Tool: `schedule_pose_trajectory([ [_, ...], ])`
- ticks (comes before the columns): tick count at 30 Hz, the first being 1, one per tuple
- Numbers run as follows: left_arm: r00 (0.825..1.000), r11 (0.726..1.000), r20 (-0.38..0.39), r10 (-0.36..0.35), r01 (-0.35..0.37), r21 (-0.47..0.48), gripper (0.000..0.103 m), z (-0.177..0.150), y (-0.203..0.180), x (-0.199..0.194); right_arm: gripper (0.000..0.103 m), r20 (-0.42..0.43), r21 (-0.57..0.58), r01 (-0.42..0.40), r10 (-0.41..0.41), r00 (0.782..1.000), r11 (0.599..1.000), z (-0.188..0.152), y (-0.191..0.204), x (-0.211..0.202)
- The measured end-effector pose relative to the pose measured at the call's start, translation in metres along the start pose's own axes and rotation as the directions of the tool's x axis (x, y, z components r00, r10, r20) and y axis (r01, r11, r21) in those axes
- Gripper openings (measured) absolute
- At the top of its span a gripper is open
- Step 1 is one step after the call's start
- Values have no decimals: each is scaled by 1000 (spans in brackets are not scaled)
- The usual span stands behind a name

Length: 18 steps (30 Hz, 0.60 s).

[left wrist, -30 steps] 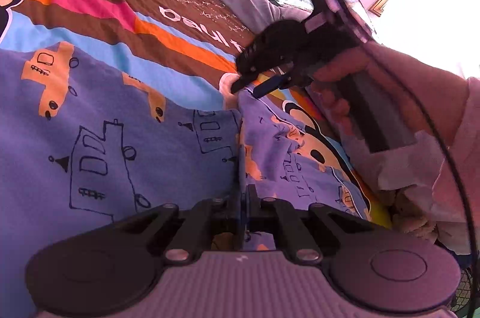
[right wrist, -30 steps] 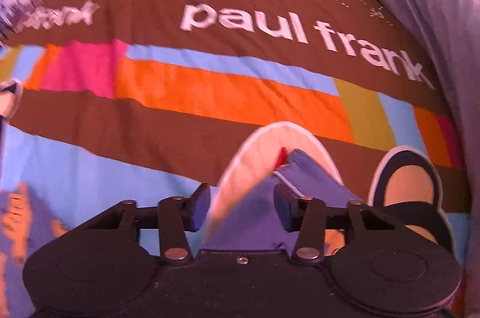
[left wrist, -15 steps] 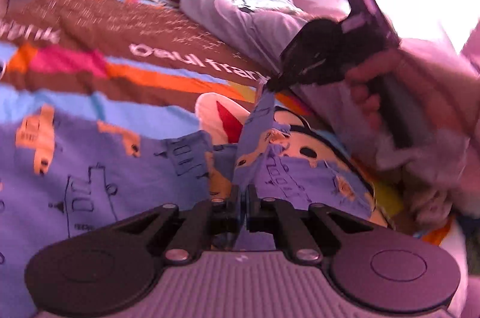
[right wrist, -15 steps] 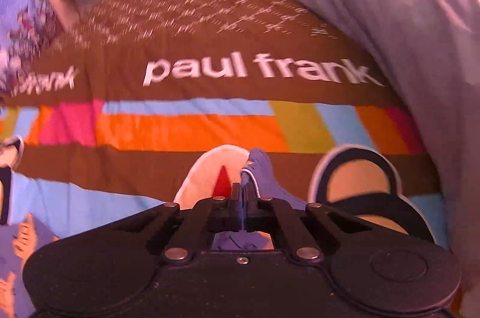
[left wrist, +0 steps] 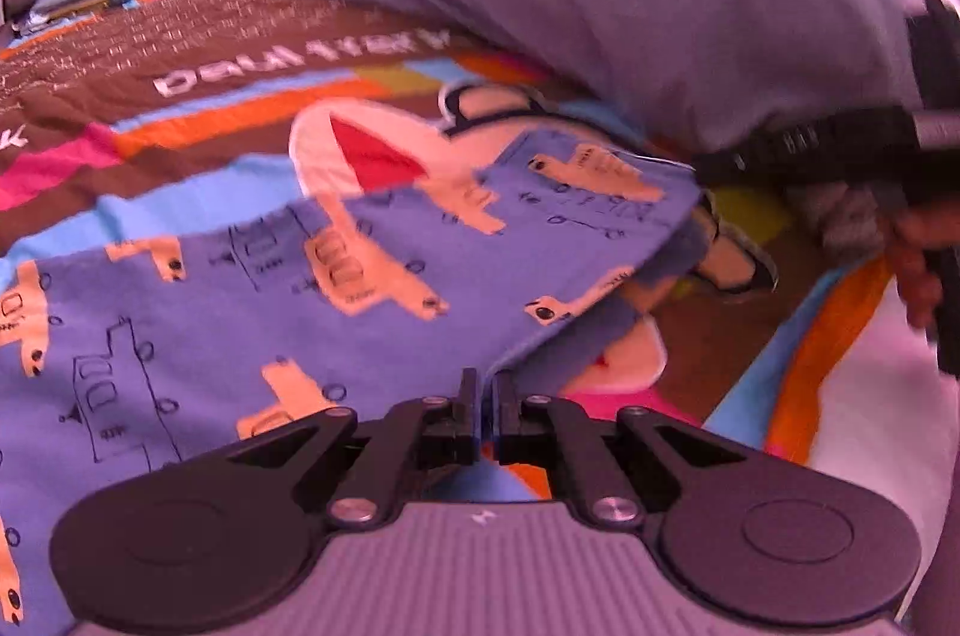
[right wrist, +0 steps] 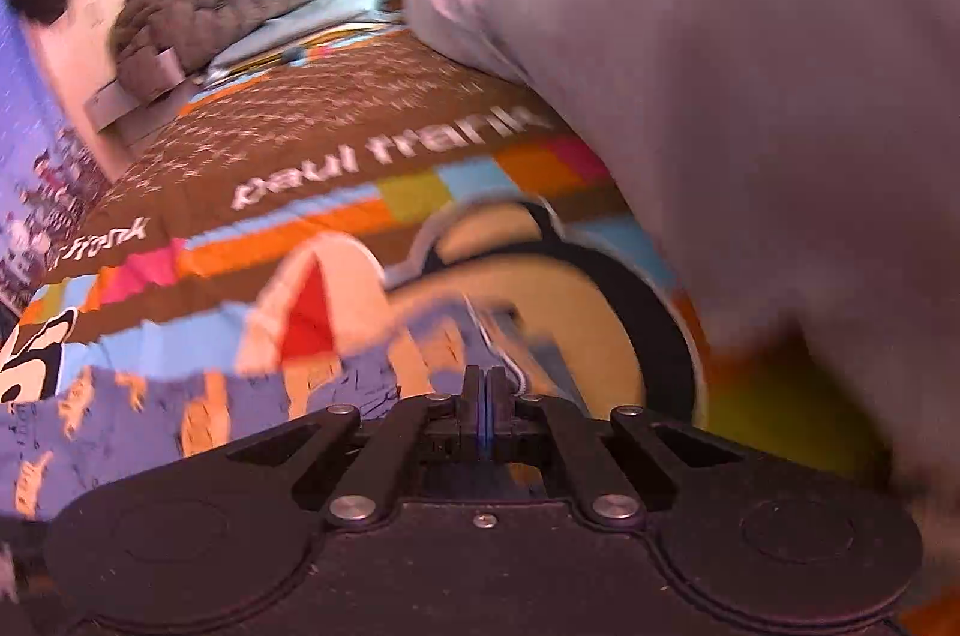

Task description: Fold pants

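A brown bedspread with bright stripes and white lettering (left wrist: 252, 54) covers the bed. On it lie the blue cotton pants printed with orange vehicles (left wrist: 252, 300). My left gripper (left wrist: 485, 384) pinches their near edge; my right gripper (right wrist: 483, 378) clamps another edge, lifted off the bedspread.

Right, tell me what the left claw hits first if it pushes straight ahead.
Likely the blue printed pants it already pinches: the left claw points along the lifted fabric, with the bedspread beyond. Depth is unclear.
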<state>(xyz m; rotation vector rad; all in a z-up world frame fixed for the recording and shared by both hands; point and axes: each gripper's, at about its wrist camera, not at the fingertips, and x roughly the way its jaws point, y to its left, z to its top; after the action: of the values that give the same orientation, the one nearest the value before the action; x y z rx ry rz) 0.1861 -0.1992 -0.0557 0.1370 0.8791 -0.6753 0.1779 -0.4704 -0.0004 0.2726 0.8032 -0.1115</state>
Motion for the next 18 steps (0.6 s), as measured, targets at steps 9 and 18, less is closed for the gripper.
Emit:
schedule_pose_trajectory([
  [9,998,985,1,-64,63,-160,64,41,16,-6,50,45,198,-105,98,994,975,-57,-39,6],
  [18,997,989,-43,-66,60,-138,75,155,-9,89,54,64,324,-255,248,967,911,-52,-63,22],
])
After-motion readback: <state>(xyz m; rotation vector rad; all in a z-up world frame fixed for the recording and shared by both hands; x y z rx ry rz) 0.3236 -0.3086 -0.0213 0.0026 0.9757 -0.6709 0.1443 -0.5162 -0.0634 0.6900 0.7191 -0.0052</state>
